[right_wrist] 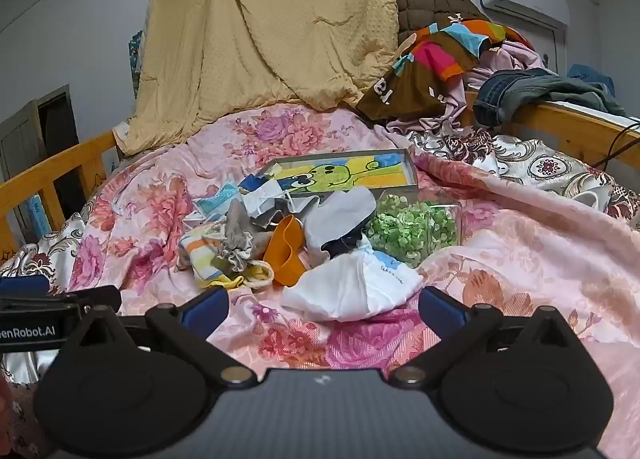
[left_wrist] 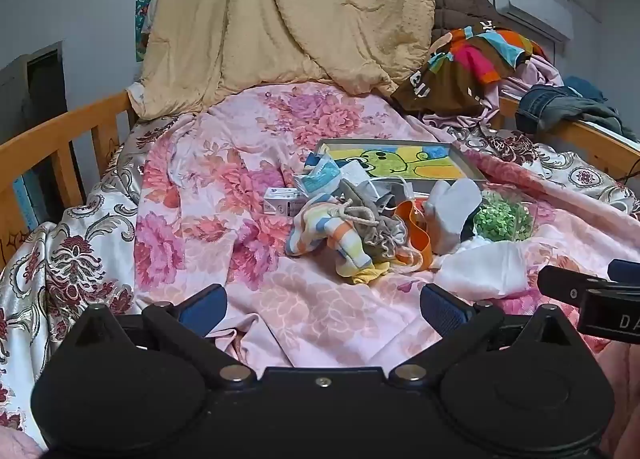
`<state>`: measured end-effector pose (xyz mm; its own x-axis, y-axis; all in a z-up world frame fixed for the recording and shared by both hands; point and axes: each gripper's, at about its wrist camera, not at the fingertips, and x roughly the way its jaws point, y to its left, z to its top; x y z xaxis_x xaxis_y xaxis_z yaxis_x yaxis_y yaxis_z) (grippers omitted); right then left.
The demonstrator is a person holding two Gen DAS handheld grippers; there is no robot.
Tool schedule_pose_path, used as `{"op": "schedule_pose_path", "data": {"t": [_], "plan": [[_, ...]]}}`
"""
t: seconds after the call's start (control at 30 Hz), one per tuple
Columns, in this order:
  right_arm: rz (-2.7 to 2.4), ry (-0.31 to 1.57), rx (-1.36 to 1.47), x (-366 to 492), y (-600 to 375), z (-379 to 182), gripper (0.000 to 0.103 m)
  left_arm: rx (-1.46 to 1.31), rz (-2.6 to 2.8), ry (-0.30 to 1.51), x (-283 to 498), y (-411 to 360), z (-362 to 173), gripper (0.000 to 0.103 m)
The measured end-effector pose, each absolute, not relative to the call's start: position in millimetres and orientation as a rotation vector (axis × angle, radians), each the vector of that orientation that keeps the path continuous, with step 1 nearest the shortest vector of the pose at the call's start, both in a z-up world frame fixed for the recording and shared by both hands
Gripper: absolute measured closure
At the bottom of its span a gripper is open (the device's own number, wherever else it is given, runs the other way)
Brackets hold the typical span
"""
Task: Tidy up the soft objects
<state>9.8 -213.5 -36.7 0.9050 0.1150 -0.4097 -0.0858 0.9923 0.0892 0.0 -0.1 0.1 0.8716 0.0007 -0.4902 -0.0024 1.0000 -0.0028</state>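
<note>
**Hovering over a heap of soft things on the bed**

Holding both tools low over the pink floral quilt (left_wrist: 224,187), I am keeping my left gripper (left_wrist: 322,309) and right gripper (right_wrist: 324,309) spread wide with nothing between the pads. The pile is lying ahead of both: a striped sock (left_wrist: 320,235), a grey drawstring pouch (right_wrist: 238,239), an orange band (right_wrist: 286,255) and a white cloth bundle (right_wrist: 352,287), the last sitting just beyond my right fingertips. A framed frog picture (right_wrist: 340,175) is resting behind the heap.
</note>
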Motion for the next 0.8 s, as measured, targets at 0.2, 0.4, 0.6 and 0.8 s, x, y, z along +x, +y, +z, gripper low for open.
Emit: {"op": "schedule_pose_path", "data": {"t": [0.2, 0.4, 0.6, 0.8], "plan": [[0.104, 0.428, 0.072, 10.3, -214.0, -37.4, 0.000, -0.005, 0.003, 0.511, 0.1, 0.0, 0.0, 0.001], [0.105, 0.434, 0.076, 11.1, -214.1, -38.0, 0.000, -0.005, 0.003, 0.511, 0.0, 0.1, 0.1, 0.001], [0.106, 0.436, 0.078, 11.5, -214.0, -38.3, 0.000, -0.004, 0.004, 0.512, -0.1, 0.2, 0.2, 0.001], [0.106, 0.438, 0.079, 11.9, -214.4, -38.7, 0.000, -0.004, 0.004, 0.512, -0.2, 0.4, 0.2, 0.001]]}}
